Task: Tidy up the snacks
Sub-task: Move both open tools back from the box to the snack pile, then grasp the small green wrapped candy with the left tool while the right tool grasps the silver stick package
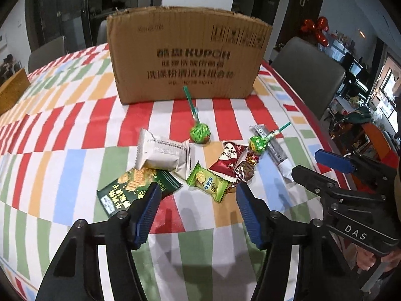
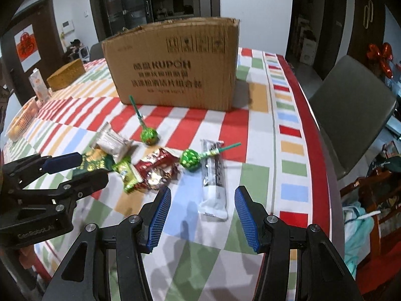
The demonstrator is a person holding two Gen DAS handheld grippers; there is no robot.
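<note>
While my two tools hang over the striped surface (image 1: 75,130), the cardboard box (image 1: 185,57) marked "KUPOH" stands behind the snack pile. Only my right view shows a wicker basket (image 2: 66,76) and a carton (image 2: 37,82) far left; only my left view reads "DAS" on the right hand-held gripper (image 2: 203,208), released around the long dark bar (image 2: 213,180). The left hand-held gripper (image 1: 198,203), released, hovers by the light green packet (image 1: 208,180).

I count 2 green lollipops (image 1: 199,134), 1 cardboard box (image 1: 185,57), 1 white packet (image 1: 160,154), 2 green packets (image 1: 209,181), 1 red packet (image 1: 226,161), 1 long dark bar (image 2: 212,175).
</note>
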